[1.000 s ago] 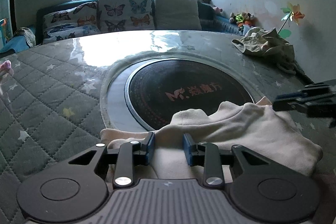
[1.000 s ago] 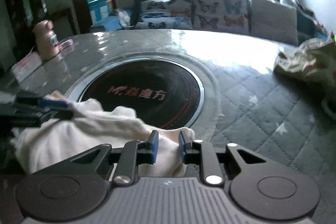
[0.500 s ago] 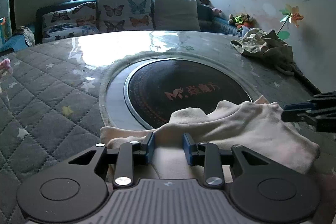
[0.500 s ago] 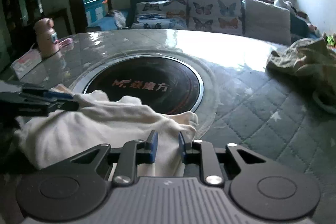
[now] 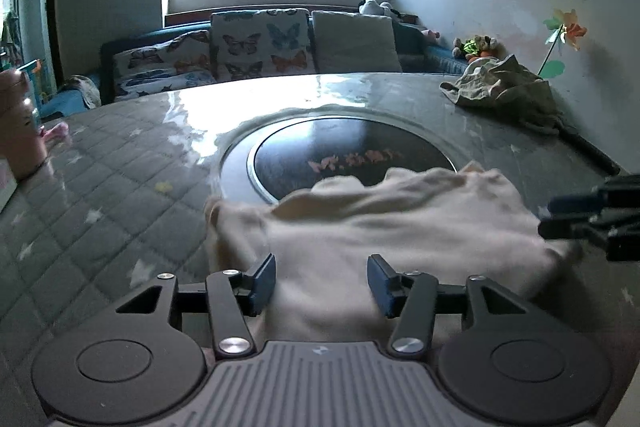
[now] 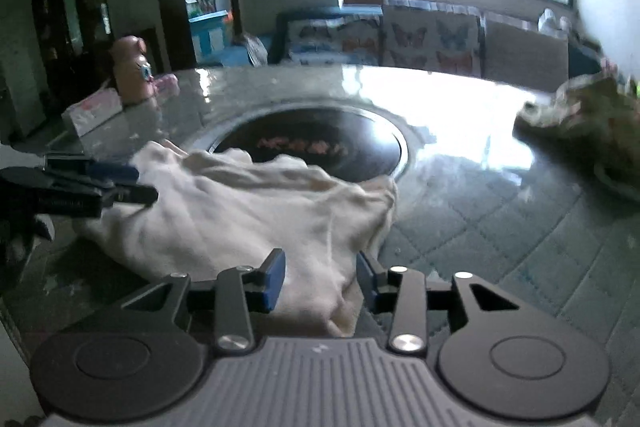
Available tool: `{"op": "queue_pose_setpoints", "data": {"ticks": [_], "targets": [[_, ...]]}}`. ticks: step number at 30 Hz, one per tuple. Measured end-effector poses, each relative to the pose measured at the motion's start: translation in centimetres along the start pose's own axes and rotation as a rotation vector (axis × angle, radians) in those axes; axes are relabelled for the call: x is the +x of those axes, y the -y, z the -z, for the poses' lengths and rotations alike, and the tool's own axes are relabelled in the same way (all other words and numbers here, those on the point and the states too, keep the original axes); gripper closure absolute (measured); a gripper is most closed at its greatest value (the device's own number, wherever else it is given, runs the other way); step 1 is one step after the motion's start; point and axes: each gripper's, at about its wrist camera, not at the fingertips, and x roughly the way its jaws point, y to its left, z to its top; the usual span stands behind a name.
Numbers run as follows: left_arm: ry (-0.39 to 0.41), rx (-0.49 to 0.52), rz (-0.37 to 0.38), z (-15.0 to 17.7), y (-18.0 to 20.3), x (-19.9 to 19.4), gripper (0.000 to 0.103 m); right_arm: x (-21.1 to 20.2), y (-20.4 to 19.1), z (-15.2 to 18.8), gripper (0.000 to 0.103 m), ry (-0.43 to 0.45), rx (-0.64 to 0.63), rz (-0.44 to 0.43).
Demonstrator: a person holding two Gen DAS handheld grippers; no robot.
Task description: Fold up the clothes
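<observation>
Cream garment (image 5: 400, 227) lies between both grippers' just-opened jaws — only the right view shows a pink bottle (image 6: 130, 69)

garment: cream cloth (image 5: 400, 223), soft knit, blurred
state: bunched and rumpled, partly doubled over itself
pose: lying low, ridged with folds
place: on the quilted table's near side, far edge overlapping the dark round inset
</observation>
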Motion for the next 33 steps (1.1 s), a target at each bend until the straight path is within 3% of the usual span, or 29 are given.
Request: {"op": "queue_pose_setpoints", "data": {"ticks": [3,8,15,18,21,24,27,31,33], "targets": [[0.002,0.006,-0.009,0.6,0.1,-0.4,0.049,-0.4,-1.5,0.3,0.064,0.032,-0.044,-0.027],[-0.017,0.001,-0.008,0.7,-0.2,-0.6,0.049,0.6,-1.8,0.9,0.063,-0.018,-0.031,-0.049],[-0.013,-0.025,0.011,1.1,-0.7,-0.7,0.048,0.0,-2.3,0.5,0.062,-0.019,-0.071,-0.055],[0.01,0.007,0.002,0.4,0.0,-1.3,0.048,0.1,-2.9,-0.7,0.05,0.008,-0.098,-0.079],[0.022,0.026,-0.007,-0.1,0.2,-1.2,0.047,1.5,-3.7,-1.7,0.05,-0.003,-0.126,-0.11],[-0.022,0.002,-0.021,0.4,-0.7,0.1,0.047,3.5,-4.0,-1.7,0.049,-0.047,-0.144,-0.127],[-0.021,-0.047,0.011,0.8,-1.9,0.1,0.045,4.0,-3.8,-1.3,0.045,-0.058,-0.134,-0.147],[-0.016,-0.042,0.024,-0.3,-2.0,0.1,0.043,3.8,-3.4,-1.9,0.035,-0.065,-0.151,-0.148],[-0.003,-0.037,0.031,-0.9,-2.0,0.2,0.035,4.1,-2.9,-2.2,0.027,-0.064,-0.131,-0.139]]}}
